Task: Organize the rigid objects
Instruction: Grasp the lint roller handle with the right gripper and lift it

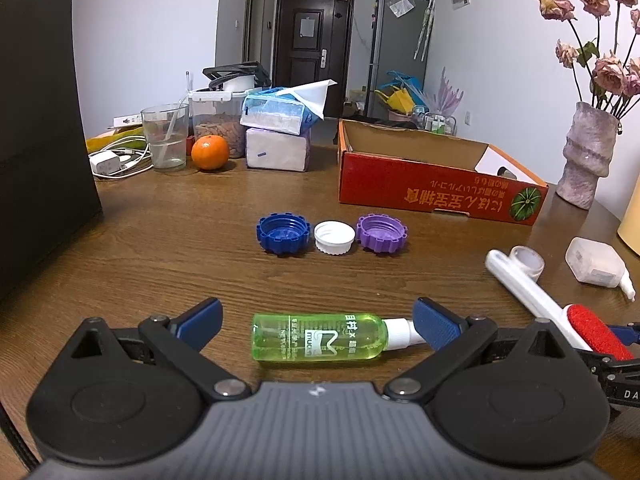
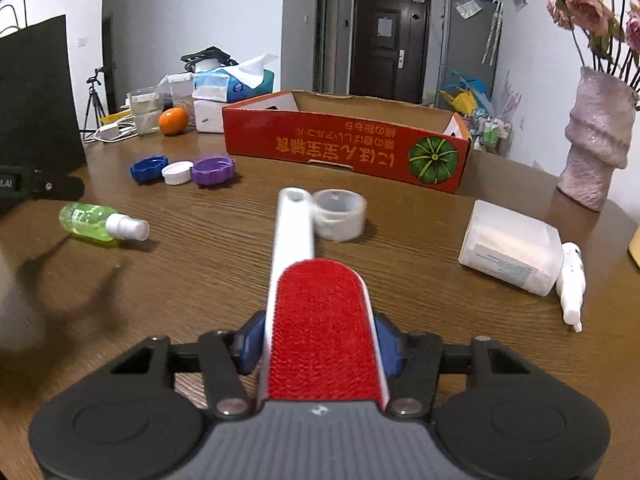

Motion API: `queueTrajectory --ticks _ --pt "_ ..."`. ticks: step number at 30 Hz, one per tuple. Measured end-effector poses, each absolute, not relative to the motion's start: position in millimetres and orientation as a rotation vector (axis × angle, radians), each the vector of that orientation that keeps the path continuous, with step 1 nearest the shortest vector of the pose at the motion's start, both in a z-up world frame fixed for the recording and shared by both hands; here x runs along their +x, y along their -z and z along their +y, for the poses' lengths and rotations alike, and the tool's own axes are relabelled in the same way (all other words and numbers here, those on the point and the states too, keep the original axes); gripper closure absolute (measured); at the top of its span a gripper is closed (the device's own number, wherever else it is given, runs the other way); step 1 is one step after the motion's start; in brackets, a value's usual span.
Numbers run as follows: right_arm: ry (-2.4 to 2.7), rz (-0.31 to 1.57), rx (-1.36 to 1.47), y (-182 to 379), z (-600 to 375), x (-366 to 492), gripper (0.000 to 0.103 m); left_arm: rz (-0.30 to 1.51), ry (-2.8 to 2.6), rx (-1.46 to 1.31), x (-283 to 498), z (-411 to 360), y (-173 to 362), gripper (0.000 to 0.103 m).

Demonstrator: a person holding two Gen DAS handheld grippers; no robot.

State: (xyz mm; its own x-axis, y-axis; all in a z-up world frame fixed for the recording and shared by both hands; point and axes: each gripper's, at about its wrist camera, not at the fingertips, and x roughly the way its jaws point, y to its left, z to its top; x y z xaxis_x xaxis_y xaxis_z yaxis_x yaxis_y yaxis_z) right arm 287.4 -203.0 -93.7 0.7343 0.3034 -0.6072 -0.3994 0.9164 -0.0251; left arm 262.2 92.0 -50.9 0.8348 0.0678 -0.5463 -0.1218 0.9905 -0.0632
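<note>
Right gripper [image 2: 320, 350]: blue pads pressed against both sides of the lint brush [image 2: 320, 320], pinching its red head; the white handle runs forward from the pads over the wooden table [image 2: 400, 272]. The handle's far end sits just beside a roll of clear tape [image 2: 340, 214] — touching or not, cannot tell. Left gripper [image 1: 318, 322]: jaws spread wide, holding nothing; the green spray bottle [image 1: 320, 338] lies on its side between them, white nozzle close to the right-hand pad, contact unclear, body clear of the other pad. From the left wrist view the brush's red head shows at the right edge, with part of the right gripper's frame under it. Ahead of the bottle, three caps in a row, open side up: blue cap [image 1: 283, 233], white cap [image 1: 335, 237], purple cap [image 1: 382, 234] — white between the other two, all close together. To the right, a white squarish bottle [image 2: 512, 246] on its side with its pump nozzle pointing toward the near edge. Further back, an open red cardboard box [image 2: 344, 148] printed with a green squash. Beyond: an orange [image 1: 210, 153], a glass [image 1: 165, 136], two stacked tissue packs [image 1: 278, 132], a tangle of charger cables. Far right, a mauve vase [image 1: 588, 152] of dried roses. A dark panel stands along the left side.
</note>
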Motion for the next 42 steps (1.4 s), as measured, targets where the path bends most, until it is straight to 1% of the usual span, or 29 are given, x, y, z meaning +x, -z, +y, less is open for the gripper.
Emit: queueTrajectory --ticks 14,21,24,26,28,39,40,42 --pt "-0.339 0.552 -0.081 86 -209 273 0.049 0.6 -0.106 -0.092 269 93 56 0.0" --pt "-0.305 0.533 -0.053 84 -213 272 0.049 0.588 -0.222 -0.072 282 110 58 0.0" --pt "-0.3 0.529 -0.048 84 -213 270 0.048 0.609 -0.268 -0.054 290 118 63 0.006" --pt "-0.296 0.524 -0.044 84 -214 269 0.048 0.633 -0.267 -0.075 293 126 65 0.017" --pt "-0.291 0.521 -0.039 83 -215 268 0.048 0.649 -0.262 -0.093 293 129 67 0.021" --pt "-0.269 0.506 -0.002 81 -222 264 0.048 0.643 -0.236 -0.093 268 118 67 0.021" --pt "-0.269 0.505 0.0 81 -223 263 0.048 0.622 -0.23 -0.099 263 118 64 0.019" --pt "-0.269 0.503 0.008 80 -224 262 0.048 0.571 -0.198 -0.097 251 116 57 0.007"
